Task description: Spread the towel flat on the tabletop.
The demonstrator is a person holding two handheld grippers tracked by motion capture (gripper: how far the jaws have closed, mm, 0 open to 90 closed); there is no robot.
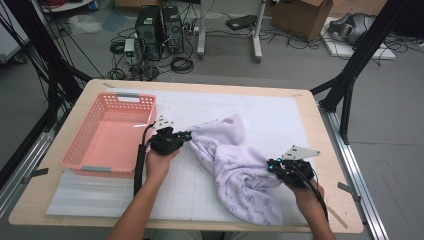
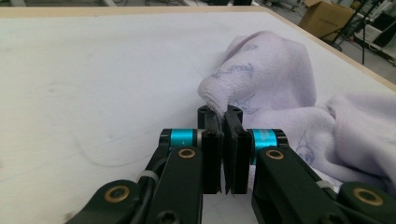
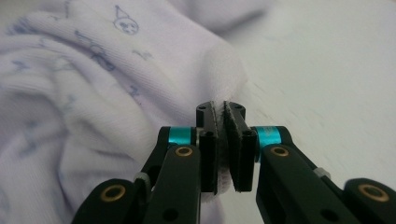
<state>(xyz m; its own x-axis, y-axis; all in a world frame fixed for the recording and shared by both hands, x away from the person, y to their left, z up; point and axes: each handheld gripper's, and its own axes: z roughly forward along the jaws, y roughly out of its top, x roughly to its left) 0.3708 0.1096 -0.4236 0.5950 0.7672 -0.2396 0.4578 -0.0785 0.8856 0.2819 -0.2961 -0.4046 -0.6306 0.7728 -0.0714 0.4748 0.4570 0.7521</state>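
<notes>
Grey-floored workshop behind a pale wooden worktop [image 1: 320, 150].
Beyond the left claw [image 1: 187, 135], two black computer towers [image 1: 160, 27] stand among tangled cables [image 1: 182, 64]; cardboard boxes [image 1: 300, 17] sit far beyond the right claw [image 1: 270, 165].

Cloth [image 1: 240, 165]: pale lilac, small blue drawn figures
Basket [image 1: 80, 150]: salmon pink lattice walls, grey handles
Mat [image 1: 280, 115]: white, faint grid
Table [image 1: 65, 130]: light wood edge
Gripper jaws: black, turquoise bands, brass-coloured pins

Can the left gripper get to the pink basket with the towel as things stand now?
Probably yes. The basket sits open right beside the left gripper, nothing between them, though the right gripper also grips the towel.
</notes>
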